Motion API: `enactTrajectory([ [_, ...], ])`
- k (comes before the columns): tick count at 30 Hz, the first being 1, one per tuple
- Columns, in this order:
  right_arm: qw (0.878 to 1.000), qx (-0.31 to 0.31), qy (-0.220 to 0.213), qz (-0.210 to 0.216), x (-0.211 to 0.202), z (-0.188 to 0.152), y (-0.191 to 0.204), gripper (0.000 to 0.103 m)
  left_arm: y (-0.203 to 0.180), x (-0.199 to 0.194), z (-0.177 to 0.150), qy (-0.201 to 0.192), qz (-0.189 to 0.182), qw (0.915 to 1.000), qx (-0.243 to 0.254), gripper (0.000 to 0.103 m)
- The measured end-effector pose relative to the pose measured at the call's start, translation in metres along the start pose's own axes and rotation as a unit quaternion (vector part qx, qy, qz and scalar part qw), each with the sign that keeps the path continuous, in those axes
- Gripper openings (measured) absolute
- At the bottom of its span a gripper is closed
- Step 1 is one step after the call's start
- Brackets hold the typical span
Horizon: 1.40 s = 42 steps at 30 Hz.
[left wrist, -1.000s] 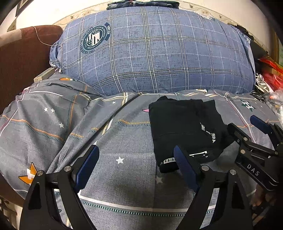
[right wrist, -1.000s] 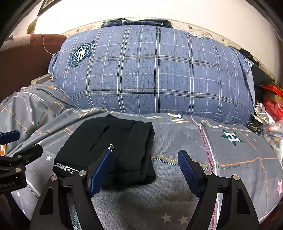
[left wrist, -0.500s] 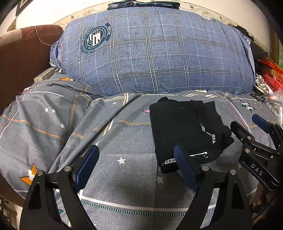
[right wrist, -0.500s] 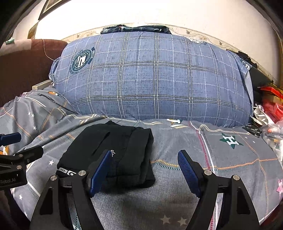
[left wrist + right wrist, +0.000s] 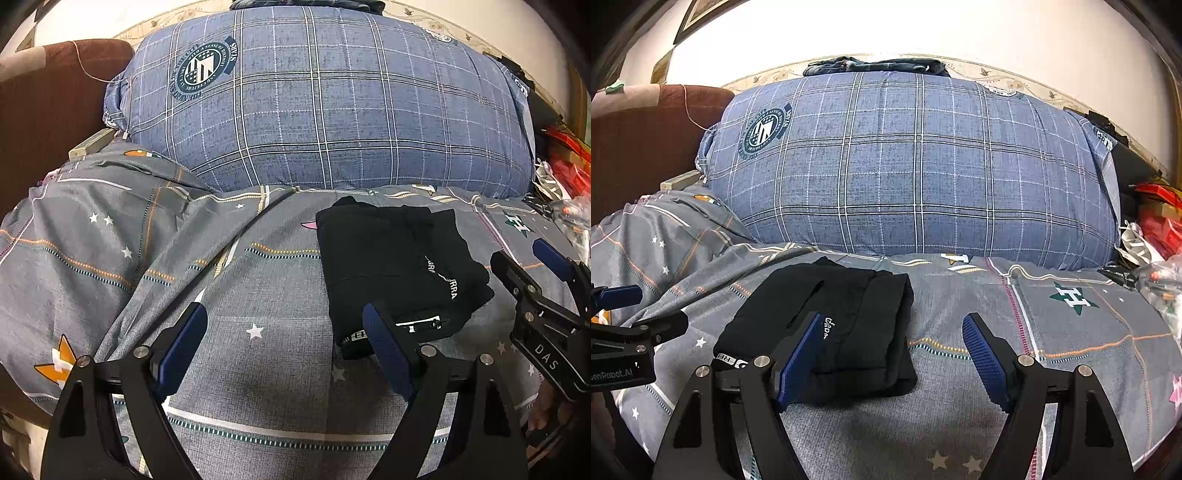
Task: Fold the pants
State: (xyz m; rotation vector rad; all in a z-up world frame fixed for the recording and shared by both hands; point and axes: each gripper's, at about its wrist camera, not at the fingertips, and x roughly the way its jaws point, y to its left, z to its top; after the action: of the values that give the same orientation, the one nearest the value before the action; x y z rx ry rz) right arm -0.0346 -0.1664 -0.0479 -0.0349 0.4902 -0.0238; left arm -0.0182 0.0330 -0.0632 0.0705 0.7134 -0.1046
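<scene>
Pants point(image 5: 827, 328), black, already folded into a compact rectangle, lay on the bed's grey star-print quilt point(image 5: 110, 258), just in front of a large blue plaid pillow point(image 5: 325, 110). White lettering showed near the waistband end, closest to the cameras.

From left to right in the left wrist view: brown headboard point(image 5: 48, 110) at far left; rumpled quilt; left gripper point(image 5: 284, 343), jaws spread wide, holding nothing, hovering above bare quilt with its right finger just overlapping the bundle's near corner; the pants point(image 5: 388, 266); then the right gripper point(image 5: 535, 273) at the far edge, also open. Red clutter point(image 5: 569, 166) lay beyond.

From left to right in the right wrist view: left gripper point(image 5: 628, 317) at the left edge; the pants; right gripper point(image 5: 897, 354), jaws apart and empty, left finger in front of the bundle, right finger over bare quilt.

Judged from this: folding looked essentially done. Risks from here: a finger dragging across the top layer could pull the fold open; soft, uneven bedding could let the stack slump or slide; a pinch of only one layer would unroll the bundle if lifted.
</scene>
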Motion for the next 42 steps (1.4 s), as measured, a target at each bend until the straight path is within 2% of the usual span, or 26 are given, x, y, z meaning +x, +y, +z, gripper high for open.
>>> enactTrajectory([
  [4, 1.000, -0.002, -0.001, 0.001, 0.000, 0.000, 0.001, 0.079, 0.002, -0.001, 0.003, -0.001, 0.002, 1.0000, 0.002, 0.087],
  [14, 1.000, 0.002, -0.004, 0.004, 0.000, 0.000, 0.000, 0.079, -0.001, -0.013, 0.006, -0.039, 0.007, 0.9988, 0.029, 0.087],
  [21, 1.000, 0.001, -0.014, 0.006, -0.004, 0.001, 0.001, 0.079, 0.001, -0.023, 0.011, -0.080, 0.045, 0.9948, 0.044, 0.087],
  [32, 1.000, 0.000, -0.027, 0.012, -0.008, 0.002, 0.003, 0.079, 0.012, -0.025, 0.011, -0.103, 0.077, 0.9910, 0.037, 0.087],
  [38, 0.999, -0.009, -0.038, 0.014, -0.012, 0.002, 0.007, 0.079, 0.010, -0.027, 0.010, -0.106, 0.070, 0.9912, 0.038, 0.087],
  [42, 0.999, -0.018, -0.042, 0.014, -0.014, 0.001, 0.011, 0.079, 0.012, -0.028, 0.011, -0.103, 0.052, 0.9929, 0.028, 0.087],
])
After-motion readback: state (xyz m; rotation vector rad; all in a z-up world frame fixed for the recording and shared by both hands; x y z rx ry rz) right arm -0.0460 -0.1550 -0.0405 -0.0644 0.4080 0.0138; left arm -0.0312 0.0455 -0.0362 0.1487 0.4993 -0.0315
